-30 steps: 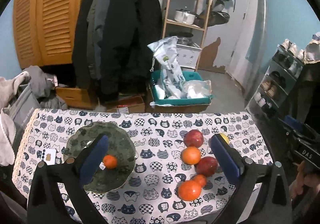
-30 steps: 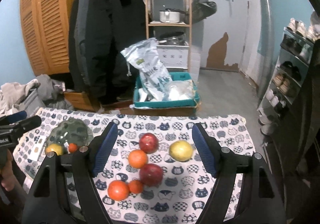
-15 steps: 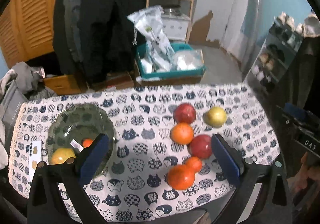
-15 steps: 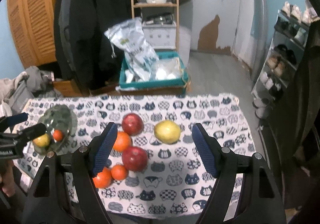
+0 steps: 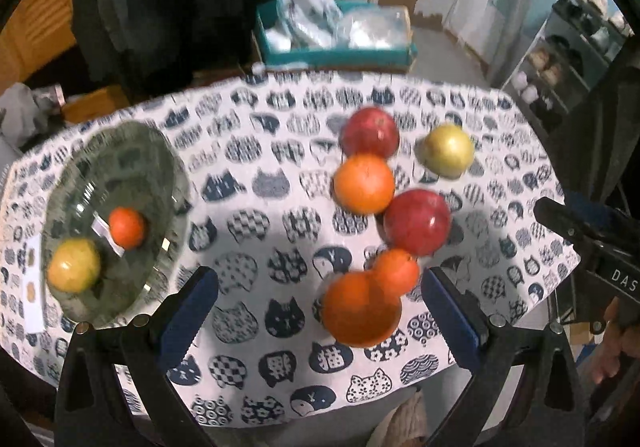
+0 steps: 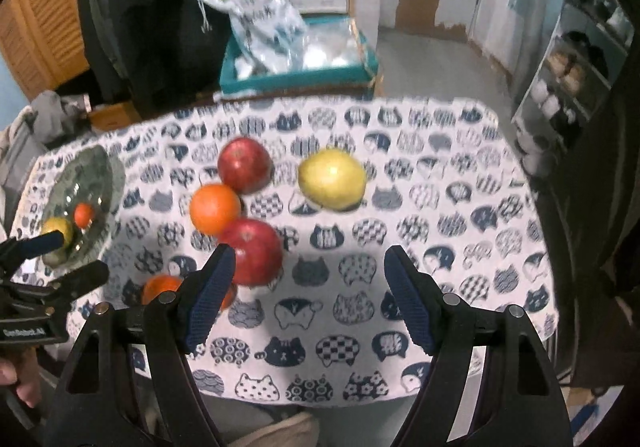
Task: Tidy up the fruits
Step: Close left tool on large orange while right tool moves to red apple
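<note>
Left tongs (image 5: pixel 320 311) and right tongs (image 6: pixel 308 295) both spread, empty, above cat-print cloth desk (image 5: pixel 248 175). Loose round fruits (image 5: pixel 364 183) mid-frame; green glass bowl (image 5: pixel 120 151) left. "DAS" lettering (image 5: pixel 624 279) at right edge.

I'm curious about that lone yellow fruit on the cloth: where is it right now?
In both views the yellow fruit lies alone on the cat-print tablecloth, right of the far red apple.

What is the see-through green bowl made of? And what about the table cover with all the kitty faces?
The bowl looks like glass, greenish and shiny: the cat pattern shows through it, and its rim catches bright glints. Clear plastic is possible too. The table cover looks like matte woven cloth, with no shine, and its edge drapes softly over the table's front.
</note>
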The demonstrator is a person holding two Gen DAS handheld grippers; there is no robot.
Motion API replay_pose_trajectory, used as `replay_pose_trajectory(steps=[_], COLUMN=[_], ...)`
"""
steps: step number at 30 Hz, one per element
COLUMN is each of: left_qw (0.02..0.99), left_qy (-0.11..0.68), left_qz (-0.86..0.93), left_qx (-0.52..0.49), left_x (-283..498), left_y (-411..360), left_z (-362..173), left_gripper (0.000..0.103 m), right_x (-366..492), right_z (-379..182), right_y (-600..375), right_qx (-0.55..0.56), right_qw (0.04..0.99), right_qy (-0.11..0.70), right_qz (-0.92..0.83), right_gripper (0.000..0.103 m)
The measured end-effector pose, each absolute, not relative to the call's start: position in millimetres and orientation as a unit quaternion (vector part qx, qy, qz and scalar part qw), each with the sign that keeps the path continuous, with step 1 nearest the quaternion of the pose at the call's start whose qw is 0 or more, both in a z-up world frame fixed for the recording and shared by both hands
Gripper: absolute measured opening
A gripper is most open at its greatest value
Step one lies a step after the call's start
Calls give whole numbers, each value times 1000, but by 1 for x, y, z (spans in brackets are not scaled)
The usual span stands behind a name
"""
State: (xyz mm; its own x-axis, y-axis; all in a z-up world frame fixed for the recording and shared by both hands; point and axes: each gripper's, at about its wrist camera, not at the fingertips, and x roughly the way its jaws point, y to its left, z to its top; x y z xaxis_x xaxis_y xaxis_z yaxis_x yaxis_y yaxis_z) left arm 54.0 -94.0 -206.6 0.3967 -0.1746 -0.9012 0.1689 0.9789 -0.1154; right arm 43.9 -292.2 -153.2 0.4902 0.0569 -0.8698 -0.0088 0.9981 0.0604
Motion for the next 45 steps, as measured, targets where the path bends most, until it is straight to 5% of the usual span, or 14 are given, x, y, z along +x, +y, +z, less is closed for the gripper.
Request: replay_pose_trajectory(steps=[23,27,29,45], left_qw=[771,762,757,797], left_qy=[623,631,632,592], left_qz=[-134,-145,-163,-119], left_qx=[14,2,-13,-11], left_x=[58,61,61,77], left_y=[-124,-123,-123,-91], left_z=[-288,-294,-294,-266], left_gripper=[101,85,67,66], right_x=[52,55,56,86], right_z=[-224,-226,-227,-240], right_y=[-284,-282,-282,-253], right_qx=[17,18,20,45], right_qw=[809,809,808,804], right_qy=[588,588,589,589], right_qz=[18,18,20,68], right_gripper=[77,77,77,77])
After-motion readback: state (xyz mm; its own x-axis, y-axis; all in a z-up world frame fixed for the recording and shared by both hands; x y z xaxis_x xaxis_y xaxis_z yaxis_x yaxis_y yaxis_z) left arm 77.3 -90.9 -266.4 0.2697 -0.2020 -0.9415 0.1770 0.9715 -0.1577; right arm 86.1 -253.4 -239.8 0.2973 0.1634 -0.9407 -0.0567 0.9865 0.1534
